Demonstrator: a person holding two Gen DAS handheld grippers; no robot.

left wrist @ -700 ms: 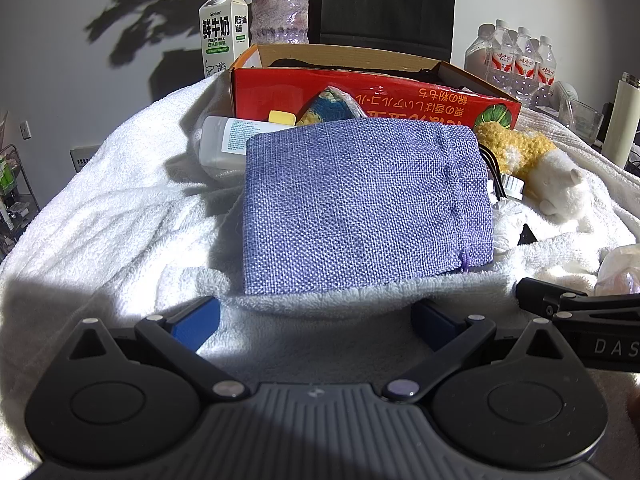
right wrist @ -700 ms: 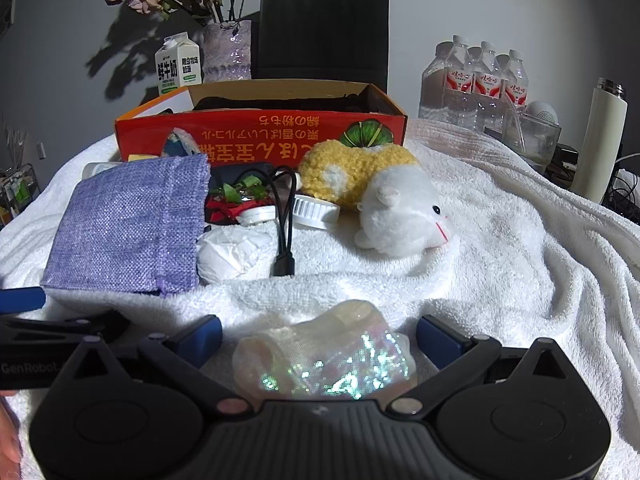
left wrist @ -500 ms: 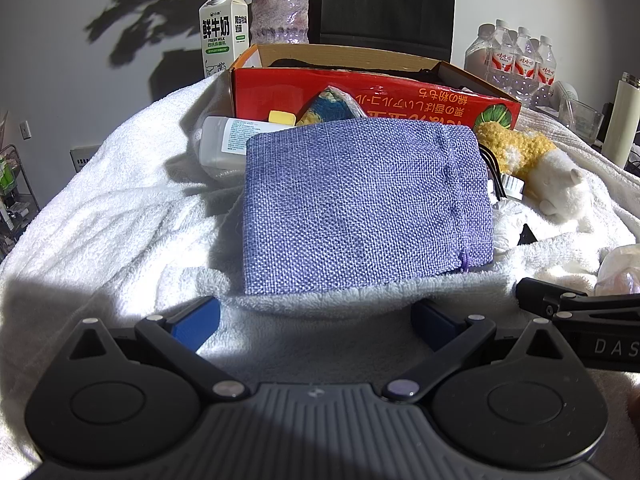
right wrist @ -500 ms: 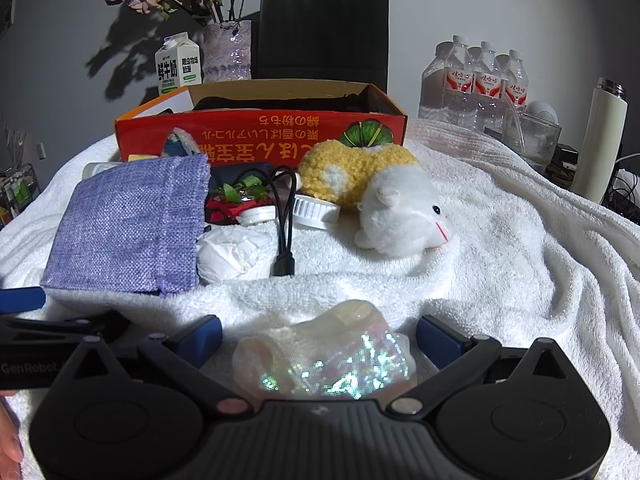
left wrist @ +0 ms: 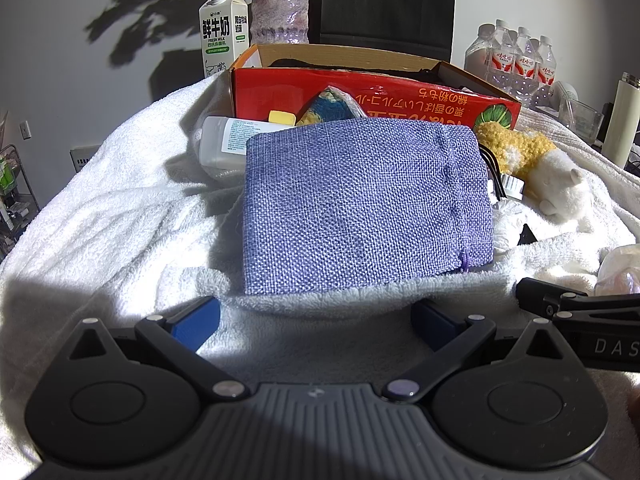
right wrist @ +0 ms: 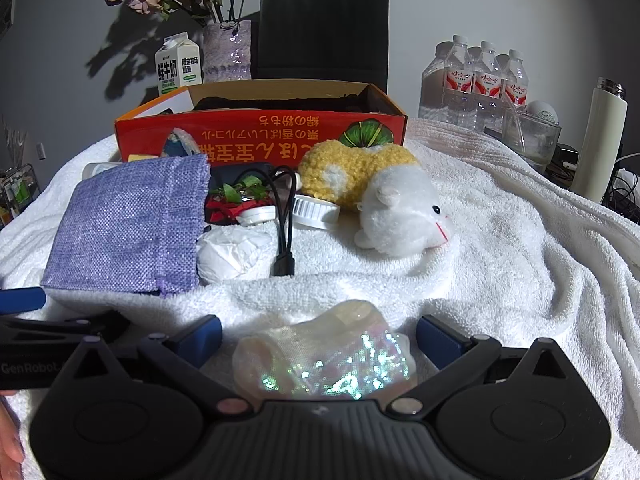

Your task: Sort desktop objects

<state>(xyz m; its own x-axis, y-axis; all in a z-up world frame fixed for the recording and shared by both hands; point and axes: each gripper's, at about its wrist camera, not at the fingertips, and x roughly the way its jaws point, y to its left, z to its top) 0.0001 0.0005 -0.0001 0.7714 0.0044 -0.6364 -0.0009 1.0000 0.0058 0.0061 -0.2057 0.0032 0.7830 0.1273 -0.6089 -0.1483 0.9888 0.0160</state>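
A purple woven pouch [left wrist: 364, 204] lies flat on the white towel [left wrist: 120, 208], just ahead of my left gripper [left wrist: 316, 320], which is open and empty. The pouch also shows in the right wrist view [right wrist: 128, 228]. My right gripper [right wrist: 320, 334] is open, and a translucent iridescent bag [right wrist: 324, 356] lies between its fingers, untouched by the pads. A red cardboard box [right wrist: 260, 136] stands open behind the pile. A white and yellow plush toy [right wrist: 384, 196], a crumpled tissue [right wrist: 228, 252] and a black cable [right wrist: 284, 236] lie in front of it.
A clear bottle [left wrist: 224, 140] lies left of the pouch. A milk carton [right wrist: 178, 64], a flower vase [right wrist: 228, 50], water bottles [right wrist: 476, 80], a glass container [right wrist: 528, 136] and a white flask [right wrist: 600, 136] stand behind. A white jar lid [right wrist: 316, 210] lies by the toy.
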